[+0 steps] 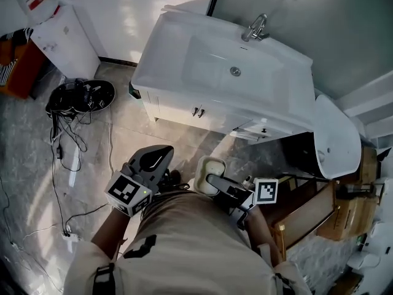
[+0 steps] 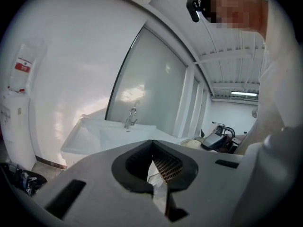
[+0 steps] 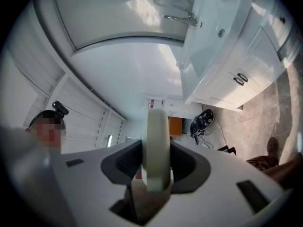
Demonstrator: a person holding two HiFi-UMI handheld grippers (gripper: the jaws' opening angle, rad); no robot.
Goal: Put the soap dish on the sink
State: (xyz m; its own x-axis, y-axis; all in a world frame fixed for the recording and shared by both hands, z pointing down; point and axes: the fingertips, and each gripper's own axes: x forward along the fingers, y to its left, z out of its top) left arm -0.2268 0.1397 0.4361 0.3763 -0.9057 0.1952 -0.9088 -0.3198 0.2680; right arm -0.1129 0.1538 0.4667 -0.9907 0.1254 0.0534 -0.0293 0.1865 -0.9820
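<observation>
The cream soap dish [image 1: 207, 165] is clamped edge-on between the jaws of my right gripper [image 1: 210, 178], held level in front of the person's chest. In the right gripper view the soap dish [image 3: 156, 141] stands as a pale upright band between the dark pads of the right gripper [image 3: 156, 167]. My left gripper [image 1: 159, 154] is beside it on the left, jaws together with nothing in them; the left gripper [image 2: 155, 163] faces the sink. The white sink [image 1: 153, 60] with its chrome faucet [image 1: 255, 28] lies ahead, a short distance from both grippers.
A white cabinet with handles [image 1: 196, 110] carries the sink. A white water dispenser [image 1: 61, 35] and a black dish of cables [image 1: 80, 96] sit at the left. A white toilet [image 1: 334, 137] and wooden furniture [image 1: 319, 208] stand at the right. The floor is grey marble.
</observation>
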